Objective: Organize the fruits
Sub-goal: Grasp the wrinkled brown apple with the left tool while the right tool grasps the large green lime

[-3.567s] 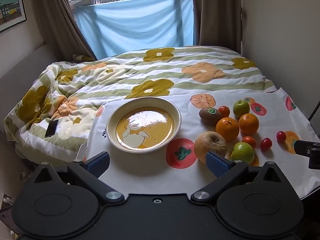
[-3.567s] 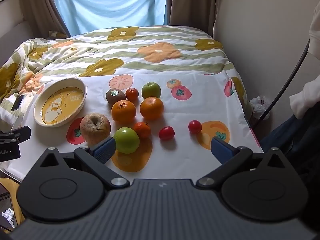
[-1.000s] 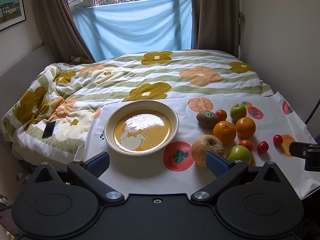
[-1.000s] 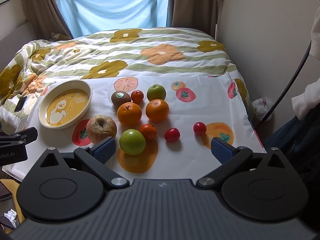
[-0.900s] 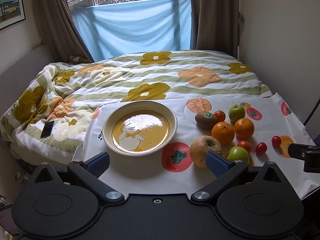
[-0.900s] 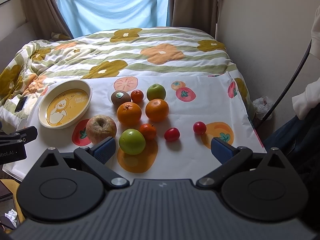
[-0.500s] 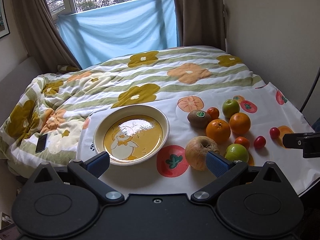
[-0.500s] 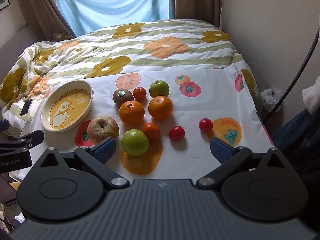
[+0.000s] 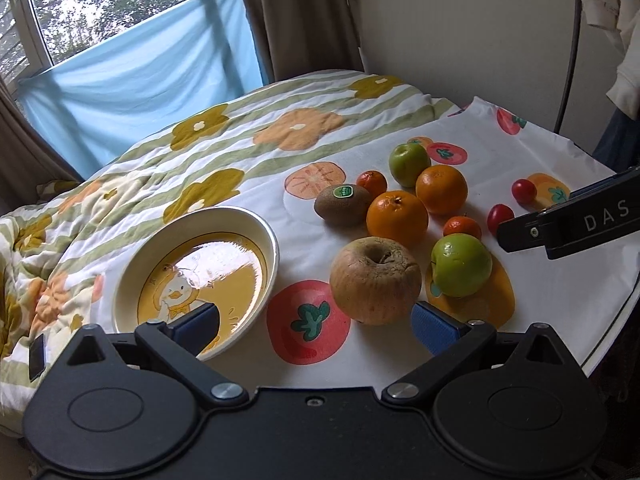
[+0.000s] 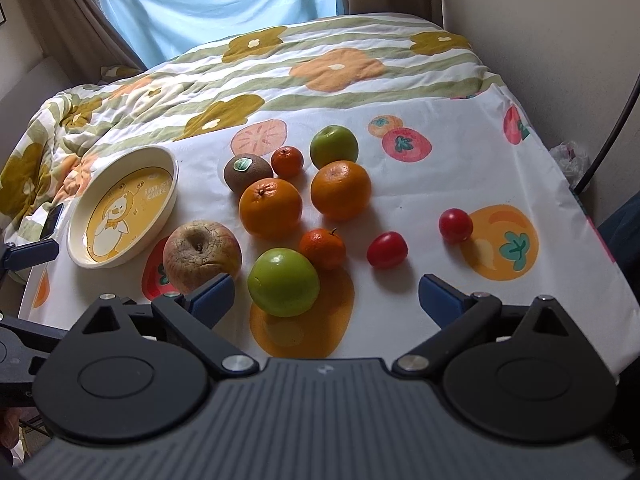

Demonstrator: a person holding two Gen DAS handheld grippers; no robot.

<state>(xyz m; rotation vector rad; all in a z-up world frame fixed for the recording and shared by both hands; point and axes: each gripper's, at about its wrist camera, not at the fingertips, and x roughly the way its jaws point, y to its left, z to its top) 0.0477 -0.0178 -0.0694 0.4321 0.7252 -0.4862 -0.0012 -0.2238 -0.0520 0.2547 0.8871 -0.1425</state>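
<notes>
Both tools are released, nothing btw the fingers. Left gripper [image 9: 316, 322] hangs low, near the brown apple [image 9: 375, 279] and the plate [image 9: 268, 236]; right gripper [image 10: 326, 294] hangs just before the near green apple [image 10: 283, 282]. All fruit lies on the cloth [image 10: 460, 92], the plate holds none. Risks, I think: round fruit rolls if a finger nudges it, esp. the cherry tomatoes [image 10: 387, 249] close to the edge; fruits are packed, so closing on one may push the tangerine [image 10: 322, 248] or orange [image 10: 270, 208]; the wrinkled apple looks soft, a hard squeeze may bruise it.

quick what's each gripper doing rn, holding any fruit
Left gripper: open, holding nothing.
Right gripper: open, holding nothing.
</notes>
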